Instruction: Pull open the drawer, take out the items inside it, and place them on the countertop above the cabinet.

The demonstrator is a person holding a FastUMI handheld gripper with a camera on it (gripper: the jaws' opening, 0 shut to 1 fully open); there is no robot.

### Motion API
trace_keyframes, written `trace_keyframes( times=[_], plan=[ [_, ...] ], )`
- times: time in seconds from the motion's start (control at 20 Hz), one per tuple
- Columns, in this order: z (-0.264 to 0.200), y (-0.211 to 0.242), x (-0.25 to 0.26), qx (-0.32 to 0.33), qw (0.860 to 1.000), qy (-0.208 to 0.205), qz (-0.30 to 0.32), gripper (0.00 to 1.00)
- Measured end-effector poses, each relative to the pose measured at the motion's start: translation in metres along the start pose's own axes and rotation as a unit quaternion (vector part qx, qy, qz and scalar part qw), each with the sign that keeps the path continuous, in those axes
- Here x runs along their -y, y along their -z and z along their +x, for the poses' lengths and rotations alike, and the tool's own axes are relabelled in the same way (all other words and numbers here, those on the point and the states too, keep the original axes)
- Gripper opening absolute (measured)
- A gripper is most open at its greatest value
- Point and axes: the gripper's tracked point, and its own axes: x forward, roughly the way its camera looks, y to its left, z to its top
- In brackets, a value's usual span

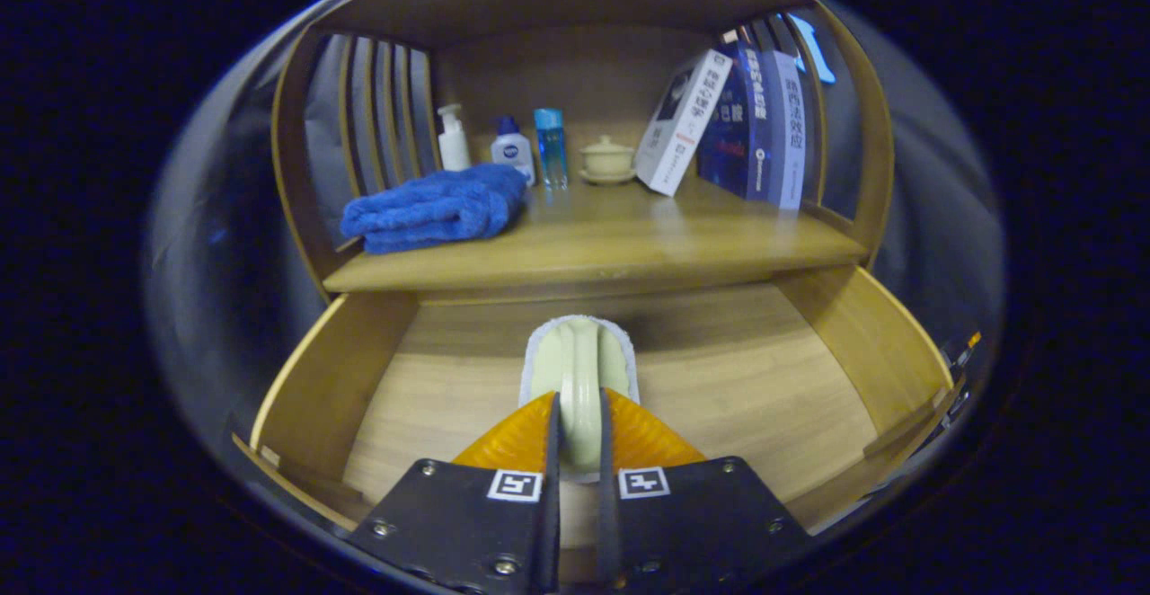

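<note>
The wooden drawer (323, 379) stands pulled open below the countertop (629, 249). Inside it lies a pale green brush (579, 366) with a white fuzzy pad under it and an arched handle on top. My gripper (579, 433) is shut on that handle, one finger pressing each side. The brush reaches ahead of the fingers toward the back of the drawer. I cannot tell whether it rests on the drawer floor or is slightly lifted.
On the countertop sit a folded blue towel (436, 208), a white pump bottle (453, 138), a small white bottle with a blue cap (512, 150), a blue bottle (551, 146), a lidded cup on a saucer (607, 160), and leaning books (746, 123). Slatted side walls flank the shelf.
</note>
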Motion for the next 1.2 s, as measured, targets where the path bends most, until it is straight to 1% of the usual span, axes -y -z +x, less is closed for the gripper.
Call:
trace_keyframes(
  times=[0.15, 0.3, 0.4, 0.5, 0.65, 0.7, 0.75, 0.8, 0.85, 0.9, 0.95, 1.15, 1.2],
  plan=[
    [-0.017, -0.025, -0.008, 0.035, 0.999, -0.009, -0.018, 0.17],
    [-0.027, -0.056, -0.003, 0.059, 0.997, -0.001, -0.039, 0.17],
    [-0.027, -0.076, 0.0, 0.07, 0.997, 0.005, -0.035, 0.17],
    [-0.014, -0.09, 0.002, 0.068, 0.997, 0.011, -0.026, 0.17],
    [0.021, -0.098, 0.002, 0.042, 0.999, 0.019, -0.028, 0.17],
    [0.033, -0.096, 0.006, 0.026, 0.999, 0.03, -0.03, 0.17],
    [0.033, -0.105, 0.008, 0.033, 0.998, 0.037, -0.028, 0.17],
    [0.052, -0.119, 0.007, 0.046, 0.998, 0.039, -0.028, 0.17],
    [0.058, -0.114, 0.009, 0.023, 0.998, 0.043, -0.035, 0.17],
    [0.059, -0.121, 0.01, 0.035, 0.998, 0.047, -0.038, 0.17],
    [0.07, -0.122, 0.011, 0.016, 0.997, 0.055, -0.045, 0.17],
    [0.097, -0.136, 0.019, 0.026, 0.994, 0.088, -0.064, 0.17],
    [0.103, -0.138, 0.019, 0.03, 0.994, 0.088, -0.063, 0.17]
  ],
)
